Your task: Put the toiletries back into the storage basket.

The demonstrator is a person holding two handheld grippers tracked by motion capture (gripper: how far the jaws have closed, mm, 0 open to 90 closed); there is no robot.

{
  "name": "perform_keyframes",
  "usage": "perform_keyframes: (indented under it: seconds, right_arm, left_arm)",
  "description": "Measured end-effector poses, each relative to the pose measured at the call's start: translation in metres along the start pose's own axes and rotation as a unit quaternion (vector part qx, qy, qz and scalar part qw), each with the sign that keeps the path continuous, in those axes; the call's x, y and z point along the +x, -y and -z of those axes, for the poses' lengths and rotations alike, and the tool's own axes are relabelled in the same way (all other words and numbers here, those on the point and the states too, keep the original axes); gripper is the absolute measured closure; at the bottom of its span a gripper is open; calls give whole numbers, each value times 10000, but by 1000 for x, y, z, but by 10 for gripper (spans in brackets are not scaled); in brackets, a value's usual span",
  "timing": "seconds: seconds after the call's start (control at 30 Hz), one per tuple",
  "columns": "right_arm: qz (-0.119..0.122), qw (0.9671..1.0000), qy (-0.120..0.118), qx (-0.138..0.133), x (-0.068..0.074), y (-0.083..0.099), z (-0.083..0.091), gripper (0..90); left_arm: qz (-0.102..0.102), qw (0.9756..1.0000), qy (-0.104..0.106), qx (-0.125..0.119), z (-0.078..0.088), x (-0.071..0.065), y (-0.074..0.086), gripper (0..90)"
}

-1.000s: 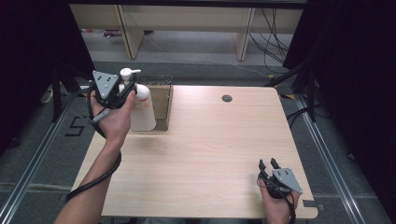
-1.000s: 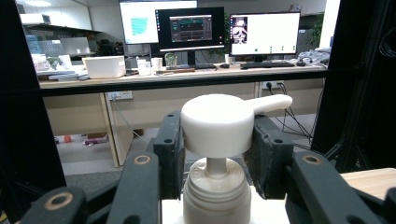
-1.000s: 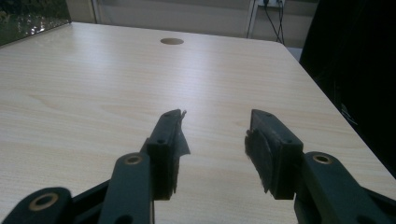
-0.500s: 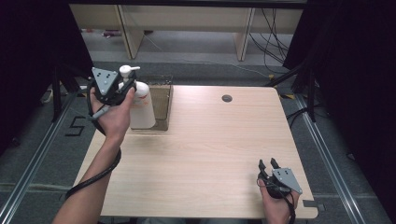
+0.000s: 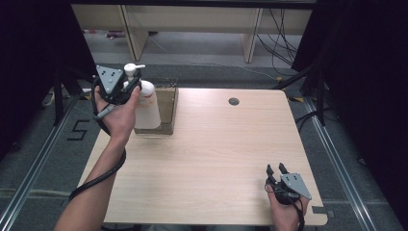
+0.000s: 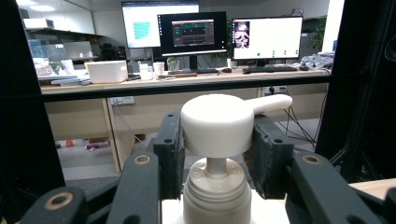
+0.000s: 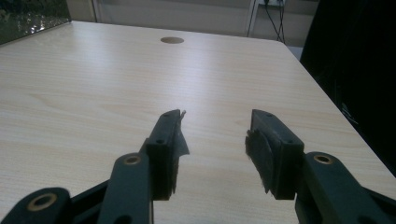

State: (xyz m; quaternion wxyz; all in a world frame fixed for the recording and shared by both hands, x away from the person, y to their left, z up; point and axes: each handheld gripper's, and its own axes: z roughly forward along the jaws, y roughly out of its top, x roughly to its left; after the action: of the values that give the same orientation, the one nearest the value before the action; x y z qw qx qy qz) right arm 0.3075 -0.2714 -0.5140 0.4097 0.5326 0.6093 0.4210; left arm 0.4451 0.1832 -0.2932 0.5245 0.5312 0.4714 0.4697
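A white pump bottle [image 5: 146,105] stands upright at the table's far left, in front of an open cardboard box [image 5: 168,109]. My left gripper [image 5: 128,82] is shut on the bottle's pump head [image 5: 131,69]. In the left gripper view the two black jaws press on either side of the round white pump head [image 6: 217,123], with its nozzle pointing right and the bottle's neck [image 6: 215,198] below; my left gripper [image 6: 217,140] points level. Whether the bottle's base touches the table I cannot tell. My right gripper [image 5: 276,169] rests open near the front right corner, nothing between its pads [image 7: 215,140].
The wooden table [image 5: 221,159] has a round cable hole [image 5: 234,101] at the far middle, also seen as the hole [image 7: 172,40] ahead of the right gripper. Dark frame posts flank the table. Desks with monitors [image 6: 191,32] stand beyond the far edge.
My left hand with the pump bottle has edged slightly up and away. The right gripper has stayed where it was, still open.
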Motion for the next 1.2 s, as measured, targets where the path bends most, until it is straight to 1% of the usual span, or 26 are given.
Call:
perform_keyframes:
  seconds: [0.1, 0.2, 0.27, 0.4, 0.43, 0.47, 0.53, 0.57, 0.63, 0.67, 0.7, 0.73, 0.8, 0.87, 0.9, 1.0, 1.2]
  right_arm:
    - [29, 10000, 26, -10, 0, 0, 0, 547]
    - [-6, 10000, -5, 5, 0, 0, 0, 546]
    - [-3, 10000, -6, 5, 0, 0, 0, 546]
    - [4, 10000, -15, 14, 0, 0, 0, 546]
    - [-29, 10000, -70, 26, 0, 0, 0, 545]
    - [-72, 9999, -77, 44, 0, 0, 0, 545]
    - [-58, 9999, -76, 43, 0, 0, 0, 545]
    - [51, 10000, -8, -11, -1, 0, -1, 545]
    - [-124, 9999, 18, 58, 2, 0, 1, 545]
    - [16, 10000, 23, 12, 0, 0, 0, 546]
    - [58, 10000, 6, 20, -1, 0, 0, 546]
    - [43, 10000, -20, 74, -1, -1, 1, 545]
    - [94, 9999, 13, 46, -1, -1, 0, 545]
    - [47, 10000, -8, 81, -1, -1, 1, 546]
    - [-20, 9999, -67, 92, 1, -1, 0, 545]
    - [43, 9999, -48, 83, 0, 0, -1, 546]
    - [53, 9999, -16, 86, 0, 0, 0, 546]
  left_arm:
    - [-8, 10000, -9, -7, -2, 0, -2, 594]
    - [3, 10000, -2, -35, -4, 0, -3, 594]
    - [-16, 10000, 24, -42, -6, 0, -4, 594]
    - [-16, 10000, 9, -57, -10, 1, -5, 594]
    - [-28, 10000, 11, -47, -11, 1, -5, 594]
    - [-20, 10000, 2, -51, -13, 1, -5, 594]
    - [-28, 10000, 3, -41, -14, 2, -6, 594]
    - [-20, 10000, -9, -52, -15, 2, -6, 594]
    - [-24, 10000, -23, -41, -16, 3, -7, 594]
    - [-17, 10000, -17, -49, -18, 3, -7, 594]
    - [-24, 10000, -29, -26, -19, 4, -7, 594]
    - [-22, 10000, -30, -27, -20, 4, -6, 594]
    - [-19, 10000, -34, -25, -22, 5, -6, 594]
    - [-33, 10000, -27, -35, -24, 6, -5, 594]
    - [-46, 10000, -17, -25, -25, 7, -4, 594]
    - [-45, 10000, -23, -31, -28, 8, -3, 594]
    - [-48, 10000, -37, -6, -34, 10, -1, 594]
